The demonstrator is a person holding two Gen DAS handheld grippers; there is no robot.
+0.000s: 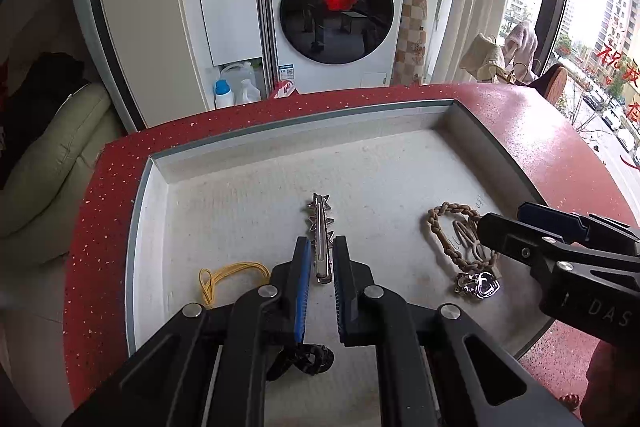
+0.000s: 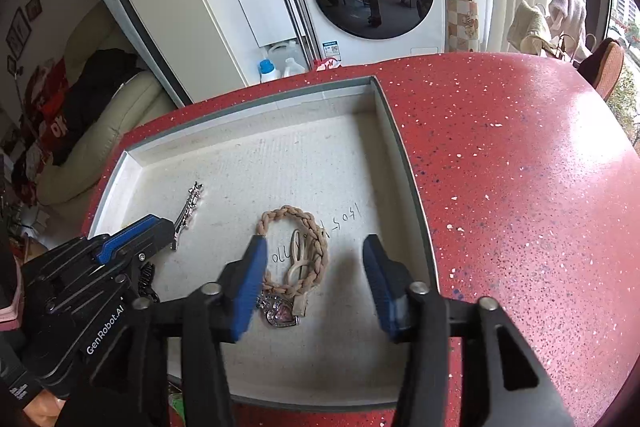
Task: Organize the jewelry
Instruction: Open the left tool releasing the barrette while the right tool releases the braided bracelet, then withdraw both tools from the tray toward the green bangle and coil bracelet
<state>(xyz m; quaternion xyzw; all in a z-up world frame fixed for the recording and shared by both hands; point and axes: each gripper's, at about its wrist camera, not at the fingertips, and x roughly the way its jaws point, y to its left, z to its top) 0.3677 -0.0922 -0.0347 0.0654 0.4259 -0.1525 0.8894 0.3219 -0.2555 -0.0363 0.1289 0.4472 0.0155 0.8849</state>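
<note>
Jewelry is spread on the pale floor of a shallow grey-rimmed tray (image 1: 144,179) that sits on a red speckled countertop (image 2: 520,167). A silver star-studded hair clip (image 1: 320,235) lies near the middle of the tray, its near end flanked by the blue-padded fingers of the left gripper (image 1: 322,267); the jaws are narrowly parted, and whether the pads touch the clip cannot be told. A yellow elastic cord (image 1: 228,277) is seen just left of that gripper, and a black braided band (image 1: 308,357) is partly hidden beneath it. To the right, a beige braided bracelet (image 2: 304,251) is looped around a cream hairpin (image 2: 296,259), with a silver heart pendant (image 2: 282,313) at its near end. The right gripper (image 2: 316,281) is held spread wide above the bracelet, grasping nothing. A Panasonic washing machine (image 1: 336,7) stands beyond the counter.
</note>
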